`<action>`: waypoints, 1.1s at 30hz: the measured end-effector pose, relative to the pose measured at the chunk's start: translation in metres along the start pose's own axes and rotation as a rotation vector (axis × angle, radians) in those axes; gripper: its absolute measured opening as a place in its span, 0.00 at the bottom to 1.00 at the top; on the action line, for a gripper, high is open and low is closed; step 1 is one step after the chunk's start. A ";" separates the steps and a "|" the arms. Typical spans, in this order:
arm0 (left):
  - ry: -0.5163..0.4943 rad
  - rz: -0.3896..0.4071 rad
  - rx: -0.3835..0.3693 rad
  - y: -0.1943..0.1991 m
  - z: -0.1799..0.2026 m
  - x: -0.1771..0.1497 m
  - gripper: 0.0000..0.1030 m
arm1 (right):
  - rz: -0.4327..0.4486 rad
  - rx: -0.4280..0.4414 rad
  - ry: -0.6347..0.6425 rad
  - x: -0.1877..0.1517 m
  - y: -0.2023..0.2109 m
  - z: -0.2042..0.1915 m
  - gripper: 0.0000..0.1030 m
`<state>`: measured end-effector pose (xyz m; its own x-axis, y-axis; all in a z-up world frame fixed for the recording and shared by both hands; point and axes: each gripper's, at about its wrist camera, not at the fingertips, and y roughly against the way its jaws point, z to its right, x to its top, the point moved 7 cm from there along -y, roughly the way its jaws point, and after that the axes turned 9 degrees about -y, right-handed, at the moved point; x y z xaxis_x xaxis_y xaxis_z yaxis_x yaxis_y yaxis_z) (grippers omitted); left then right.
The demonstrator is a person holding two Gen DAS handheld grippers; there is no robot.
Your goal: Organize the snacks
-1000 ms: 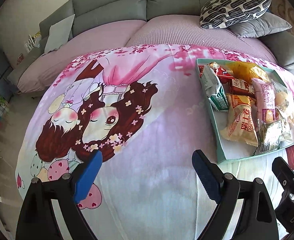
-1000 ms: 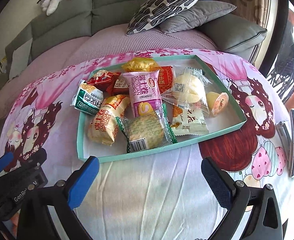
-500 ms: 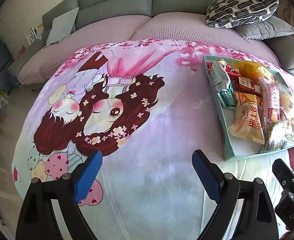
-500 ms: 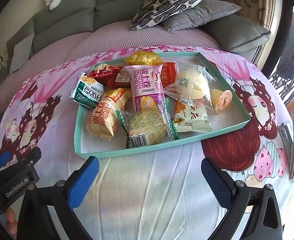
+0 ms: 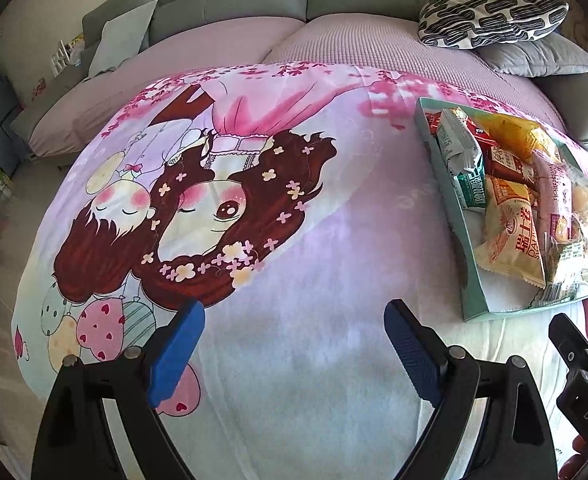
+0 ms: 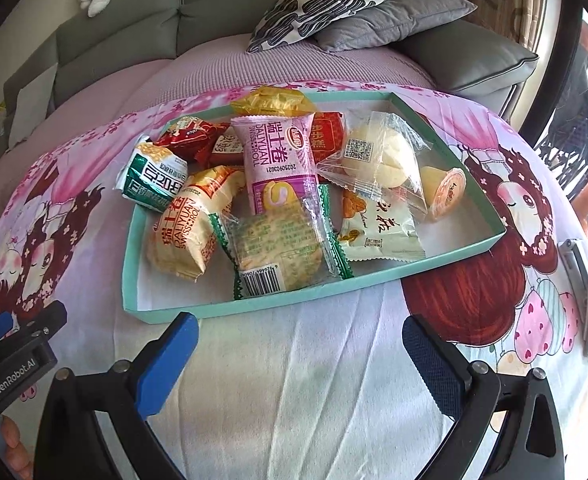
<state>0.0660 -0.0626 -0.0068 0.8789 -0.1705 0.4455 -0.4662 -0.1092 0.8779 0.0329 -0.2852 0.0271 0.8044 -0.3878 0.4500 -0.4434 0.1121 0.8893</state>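
Ahead of both wide-open, empty hand-held grippers (image 6: 297, 360), teal snack tray (image 6: 132, 256), long axis crosswise.

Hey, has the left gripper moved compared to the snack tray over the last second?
Yes. In the left wrist view the teal tray has slid rightward and slightly down the picture, so the left gripper shifted away from it, leftward, over the cartoon blanket.

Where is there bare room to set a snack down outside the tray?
The cloth left of the tray is bare. So is the strip between the tray's near rim and the right gripper. Inside it is crowded; only the near-left corner shows bare floor.
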 end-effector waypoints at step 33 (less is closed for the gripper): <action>0.031 0.015 -0.020 -0.007 -0.002 0.000 0.89 | 0.066 -0.002 0.015 0.009 0.014 -0.004 1.00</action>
<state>0.0694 -0.0599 -0.0124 0.8749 -0.1419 0.4631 -0.4771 -0.0874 0.8745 0.0357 -0.2835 0.0442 0.7792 -0.3655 0.5092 -0.4954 0.1387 0.8575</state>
